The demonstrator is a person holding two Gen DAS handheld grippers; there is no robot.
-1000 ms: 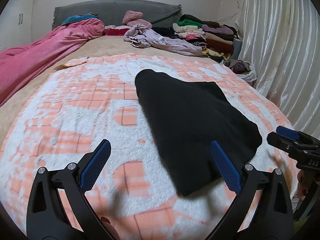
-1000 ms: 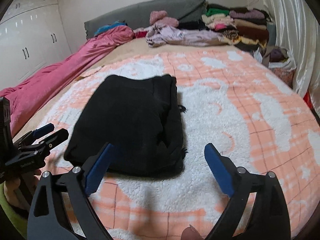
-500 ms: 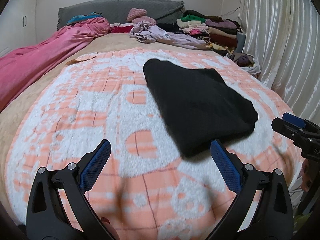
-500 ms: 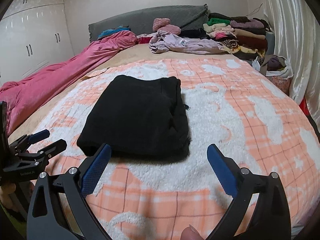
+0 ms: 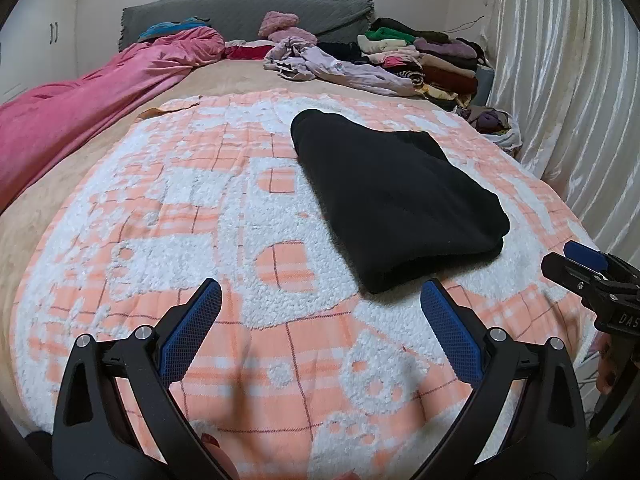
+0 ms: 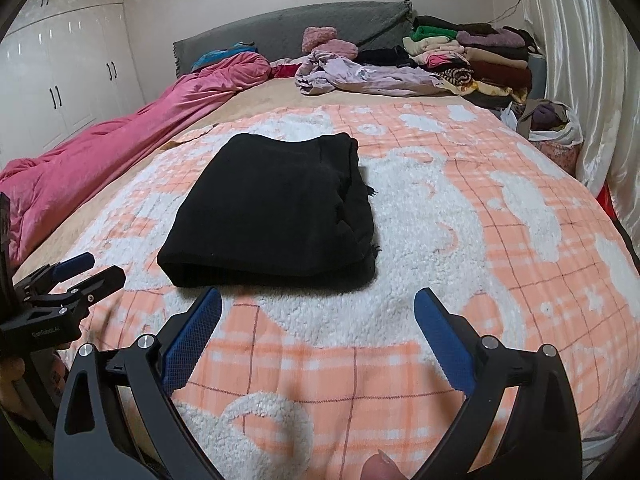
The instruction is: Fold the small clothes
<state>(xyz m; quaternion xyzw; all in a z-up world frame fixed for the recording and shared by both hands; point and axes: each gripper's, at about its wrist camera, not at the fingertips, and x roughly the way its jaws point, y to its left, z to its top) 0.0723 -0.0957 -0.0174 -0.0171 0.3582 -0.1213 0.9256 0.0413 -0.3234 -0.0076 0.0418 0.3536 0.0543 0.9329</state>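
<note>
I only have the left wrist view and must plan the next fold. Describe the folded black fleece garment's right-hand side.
Observer: From the right wrist camera, the folded black fleece garment shows stacked layer edges down its right side, with loose threads sticking out.
Operator: Report the right gripper's jaws.
Observer: The right gripper is open and empty, its blue pads wide apart, just short of the garment's near edge.
Operator: Place my left gripper.
Observer: The left gripper sits off the garment's near left corner, not touching it.
</note>
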